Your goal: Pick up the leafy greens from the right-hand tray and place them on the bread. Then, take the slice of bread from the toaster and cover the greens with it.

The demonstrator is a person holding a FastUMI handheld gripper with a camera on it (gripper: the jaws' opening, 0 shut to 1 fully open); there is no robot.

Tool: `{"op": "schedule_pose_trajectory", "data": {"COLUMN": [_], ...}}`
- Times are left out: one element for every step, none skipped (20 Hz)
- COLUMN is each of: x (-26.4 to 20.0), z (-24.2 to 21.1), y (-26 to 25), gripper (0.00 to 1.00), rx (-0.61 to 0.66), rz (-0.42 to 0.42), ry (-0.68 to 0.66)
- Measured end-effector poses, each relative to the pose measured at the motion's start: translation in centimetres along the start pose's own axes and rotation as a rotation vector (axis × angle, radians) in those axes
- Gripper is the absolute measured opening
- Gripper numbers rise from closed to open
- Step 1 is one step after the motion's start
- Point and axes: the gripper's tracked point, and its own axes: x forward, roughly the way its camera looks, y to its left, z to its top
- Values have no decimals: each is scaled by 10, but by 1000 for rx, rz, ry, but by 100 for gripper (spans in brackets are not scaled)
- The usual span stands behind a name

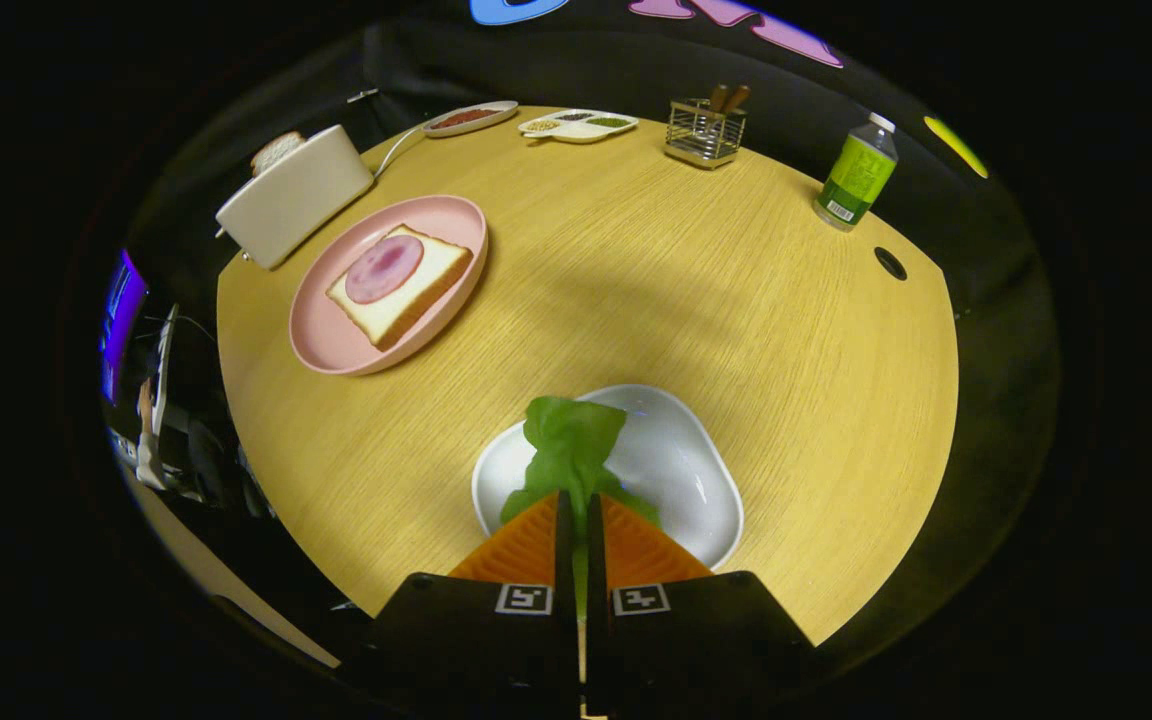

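Step in hand: first half of the task, greens grabbed, not yet on the bread; gripper point(581, 505) at bottom centre of the frame, its two fingers pressed nearly together and clamped on the leafy greens point(572, 445); the leaf sticks out ahead of the fingertips and hangs over the white tray point(706, 480) in the lower middle; whether the leaf is fully clear of the tray or brushing it, cannot tell.

Next move, as a judgement: carry the leaf up and to the left across the table point(656, 300) to the pink plate point(321, 335), centre it over the bread slice point(401, 285) that has a round slice of ham point(384, 268) on top, then part the fingers; leaf is floppy, may cling to one finger or land off-centre.

After that: the toaster point(291, 195) at upper left, with one slice of toast point(276, 150) poking out of its top.

Count: one leaf; one white tray; one pink plate; two bread slices in all (one on plate, one in toaster); one ham slice; one toaster; two small condiment dishes point(576, 125) at top centre; one wire holder point(704, 135); one bottle point(856, 175) at upper right.
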Motion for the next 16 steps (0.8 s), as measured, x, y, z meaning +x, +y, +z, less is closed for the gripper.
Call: {"op": "schedule_pose_trajectory", "data": {"x": [-7, -14, -21, -29, -36, -45, -54, -61, -68, -74, -78, -80, -79, -77, -73, -65], "z": [4, 9, 14, 21, 27, 36, 46, 57, 66, 76, 85, 95, 105, 115, 123, 128], "y": [1, 3, 5, 9, 14, 21, 28, 36, 44, 52, 64, 77, 86, 96, 105, 113], "gripper": [7, 8, 8, 7, 8, 8, 7, 8, 8, 8, 8, 7, 7, 7, 7, 7], "rx": [30, 62, 90, 115, 133, 144, 148, 145, 141, 136, 134, 140, 153, 169, 184, 197], "rz": [-4, -4, -3, 3, 12, 20, 29, 35, 38, 36, 51, 69, 82, 93, 105, 110], "ry": [-18, -37, -56, -76, -99, -122, -149, -172, -192, -202, -212, -223, -233, -241, -248, -244]}}
